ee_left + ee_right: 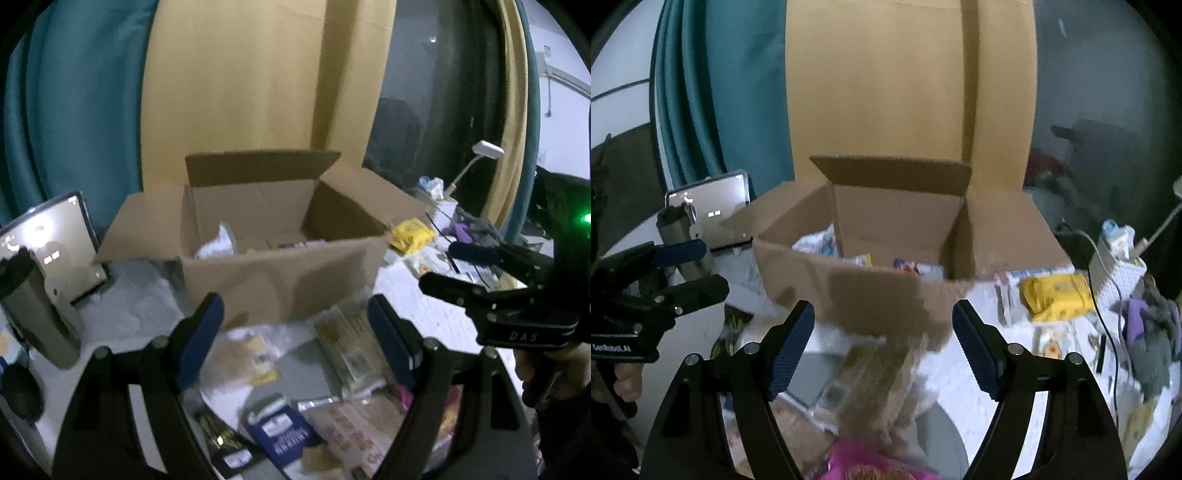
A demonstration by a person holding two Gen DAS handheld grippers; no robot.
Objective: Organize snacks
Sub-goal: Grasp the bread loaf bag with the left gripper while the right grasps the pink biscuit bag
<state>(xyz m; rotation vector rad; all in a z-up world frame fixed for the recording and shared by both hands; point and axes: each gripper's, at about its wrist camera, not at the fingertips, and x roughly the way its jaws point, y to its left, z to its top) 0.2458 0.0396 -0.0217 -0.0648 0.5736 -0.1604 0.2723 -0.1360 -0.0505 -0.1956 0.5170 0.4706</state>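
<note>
Wide-spread empty left tongs over blue packet; right tongs likewise, above pink bag.

The left gripper is held with its blue-padded fingers spread wide and nothing between them. The right gripper is parted the same way, gripped by a hand at 3 o'clock of the left one.

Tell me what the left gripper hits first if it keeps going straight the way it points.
Probably the near wall of the open brown cardboard box, dead ahead of the open left gripper; depth is hard to judge.
</note>
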